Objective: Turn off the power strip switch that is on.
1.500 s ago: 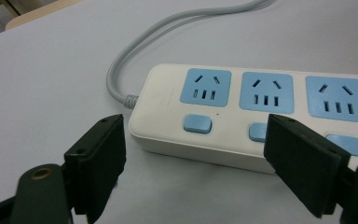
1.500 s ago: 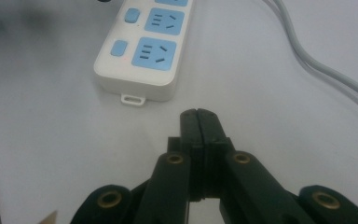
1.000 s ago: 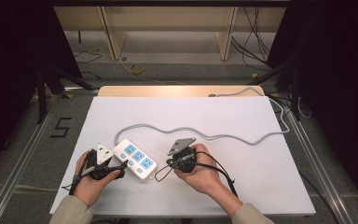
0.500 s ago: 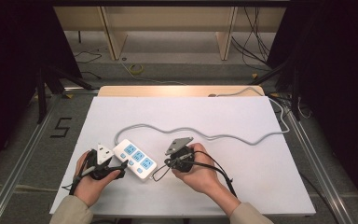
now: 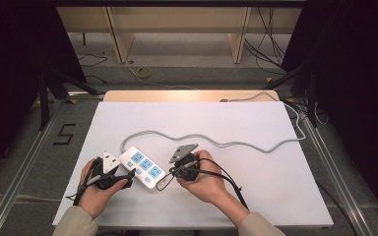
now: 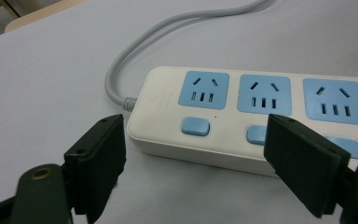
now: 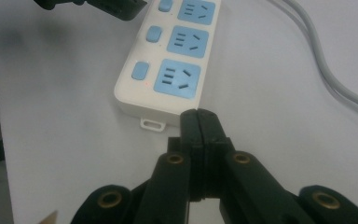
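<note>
We held the right gripper with its jaws pressed together on nothing, the tips just short of the power strip at its end with the small hanging tab. The left gripper had its jaws wide apart, flanking the strip's long side near the cord end, not touching it. The strip lay flat on the white surface between our two hands, its grey cord snaking off toward the far right edge.
</note>
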Tool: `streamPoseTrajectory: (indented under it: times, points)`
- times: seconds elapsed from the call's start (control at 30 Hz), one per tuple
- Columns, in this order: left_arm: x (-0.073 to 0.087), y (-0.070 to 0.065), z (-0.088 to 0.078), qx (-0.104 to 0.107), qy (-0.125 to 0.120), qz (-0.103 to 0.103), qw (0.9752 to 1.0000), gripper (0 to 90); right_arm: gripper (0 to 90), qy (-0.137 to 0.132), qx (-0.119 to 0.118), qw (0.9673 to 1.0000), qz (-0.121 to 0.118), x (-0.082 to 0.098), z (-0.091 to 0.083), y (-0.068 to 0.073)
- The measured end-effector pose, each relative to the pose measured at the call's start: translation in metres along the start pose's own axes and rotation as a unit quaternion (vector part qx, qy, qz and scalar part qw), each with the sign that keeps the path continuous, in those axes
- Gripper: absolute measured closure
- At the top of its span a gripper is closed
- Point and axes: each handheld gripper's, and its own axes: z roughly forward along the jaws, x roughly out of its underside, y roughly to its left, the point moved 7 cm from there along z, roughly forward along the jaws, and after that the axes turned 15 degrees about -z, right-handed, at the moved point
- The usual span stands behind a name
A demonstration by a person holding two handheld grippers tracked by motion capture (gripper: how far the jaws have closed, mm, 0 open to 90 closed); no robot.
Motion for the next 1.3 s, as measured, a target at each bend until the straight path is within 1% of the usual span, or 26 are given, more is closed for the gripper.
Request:
streamPoseTrajectory:
  times: [0.43,0.83,1.3]
  points:
    - [-0.0005,-0.0004,-0.0004,-0.001,0.0,0.001,1.0,20.8,90.0,0.003,-0.004,1.0,-0.001,-0.0021,0.004,-0.0001]
    - [-0.0012,-0.001,-0.0001,-0.001,-0.002,0.001,1.0,20.8,90.0,0.003,-0.007,1.0,0.003,-0.003,0.0029,0.0008]
    - [-0.0016,-0.0006,-0.0006,-0.003,-0.002,0.002,1.0,20.8,90.0,0.011,-0.007,0.9999,0.002,-0.002,0.0029,0.0005]
